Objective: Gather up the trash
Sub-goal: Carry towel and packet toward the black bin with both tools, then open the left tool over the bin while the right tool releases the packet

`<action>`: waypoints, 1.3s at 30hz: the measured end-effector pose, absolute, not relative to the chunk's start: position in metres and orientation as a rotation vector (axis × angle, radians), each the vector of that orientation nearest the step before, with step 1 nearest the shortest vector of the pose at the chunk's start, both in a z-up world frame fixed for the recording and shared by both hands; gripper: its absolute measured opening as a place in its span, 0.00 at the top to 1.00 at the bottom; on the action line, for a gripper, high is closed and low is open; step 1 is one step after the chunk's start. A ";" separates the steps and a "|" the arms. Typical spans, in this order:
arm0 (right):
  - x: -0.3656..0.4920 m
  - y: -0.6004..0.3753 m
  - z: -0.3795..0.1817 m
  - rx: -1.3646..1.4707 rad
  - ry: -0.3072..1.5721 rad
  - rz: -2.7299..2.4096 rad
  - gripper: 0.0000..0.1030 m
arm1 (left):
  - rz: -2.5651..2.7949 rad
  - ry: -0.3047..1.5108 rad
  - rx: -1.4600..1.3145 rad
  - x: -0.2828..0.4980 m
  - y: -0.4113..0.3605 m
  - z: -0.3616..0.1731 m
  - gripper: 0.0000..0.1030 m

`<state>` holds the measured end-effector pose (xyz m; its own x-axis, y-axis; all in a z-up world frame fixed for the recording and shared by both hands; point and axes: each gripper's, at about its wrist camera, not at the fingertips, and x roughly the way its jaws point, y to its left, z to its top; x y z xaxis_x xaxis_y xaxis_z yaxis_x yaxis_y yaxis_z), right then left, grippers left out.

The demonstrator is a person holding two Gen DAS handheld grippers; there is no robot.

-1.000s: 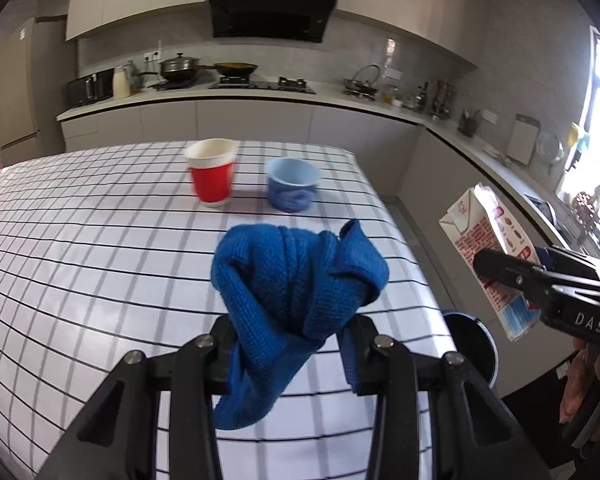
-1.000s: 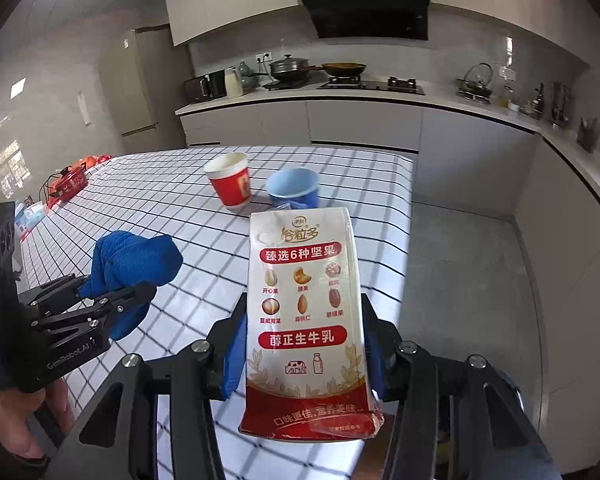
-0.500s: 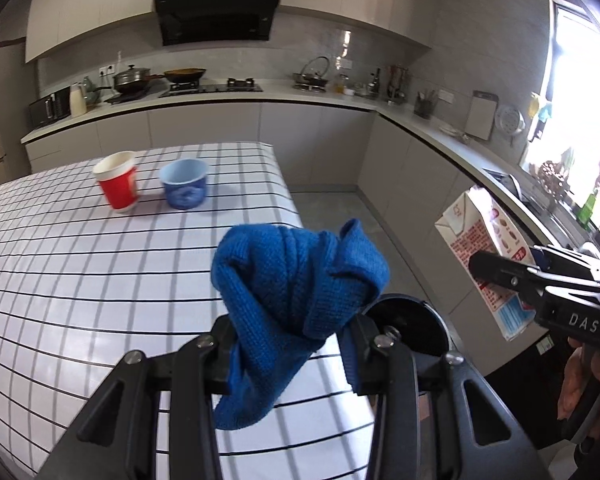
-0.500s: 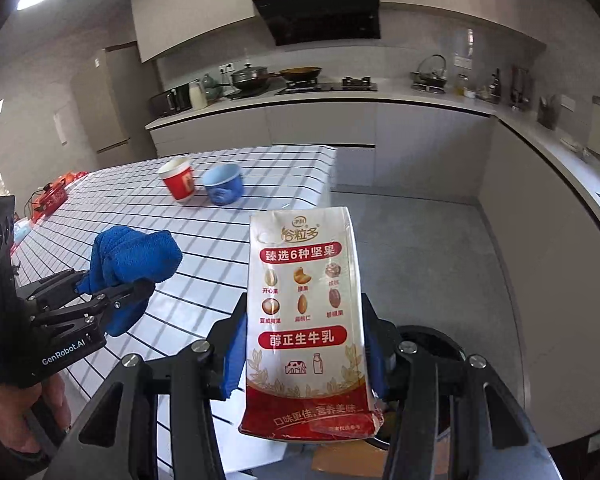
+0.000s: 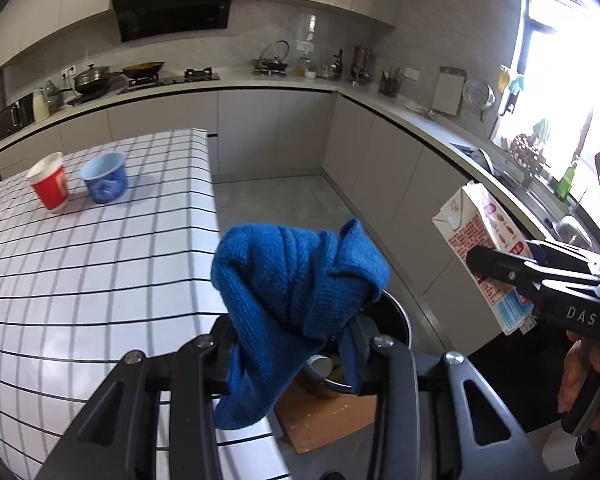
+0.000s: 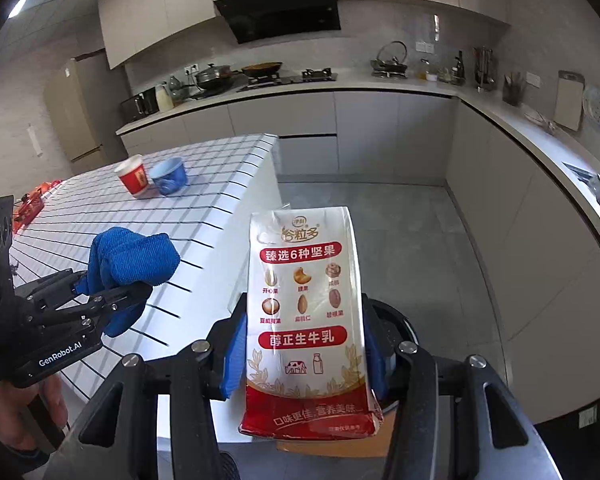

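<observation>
Between the fingers of the left gripper, in the left wrist view, a bunched blue knitted cloth is clamped, its loose end hanging below the pads. Behind and under it a dark round trash bin stands on the grey floor just beside the end of the white tiled island, with a flat piece of brown cardboard at its base. On the island's far side a red paper cup and a blue cup stand close together. At the right edge the right gripper holds a milk carton, a hand below it.

From the right wrist, the right gripper grips the upright milk carton by its sides, over the bin's rim. To the left, the left gripper carries the blue cloth over the island's edge; the red cup and blue cup stand beyond.
</observation>
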<state>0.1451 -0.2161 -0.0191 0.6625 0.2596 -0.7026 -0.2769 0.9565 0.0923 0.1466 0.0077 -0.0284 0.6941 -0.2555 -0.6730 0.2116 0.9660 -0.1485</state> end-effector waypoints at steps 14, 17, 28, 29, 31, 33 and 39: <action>0.155 -0.289 -0.064 -0.032 0.886 0.294 0.50 | -0.283 0.872 -0.050 0.154 -0.060 -0.073 0.61; 0.160 -0.298 -0.075 -0.029 0.905 0.301 0.50 | -0.273 0.897 -0.053 0.155 -0.068 -0.084 0.61; 0.190 -0.309 -0.127 -0.057 1.004 0.360 0.50 | -0.234 0.966 -0.059 0.173 -0.090 -0.118 0.61; 0.192 -0.308 -0.130 -0.060 1.010 0.367 0.50 | -0.230 0.973 -0.061 0.175 -0.091 -0.122 0.61; 0.199 -0.308 -0.141 -0.076 1.030 0.379 0.50 | -0.226 0.987 -0.064 0.179 -0.091 -0.130 0.61; 0.206 -0.306 -0.155 -0.090 1.053 0.396 0.50 | -0.231 1.003 -0.062 0.185 -0.093 -0.141 0.61; 0.227 -0.299 -0.200 -0.163 1.122 0.458 0.50 | -0.221 1.049 -0.056 0.199 -0.099 -0.175 0.61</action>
<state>0.2268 -0.2985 -0.1998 0.3530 0.2715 -0.8953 -0.4327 0.8959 0.1011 0.1994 -0.0994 -0.1752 0.4784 -0.2080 -0.8532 0.1546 0.9763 -0.1513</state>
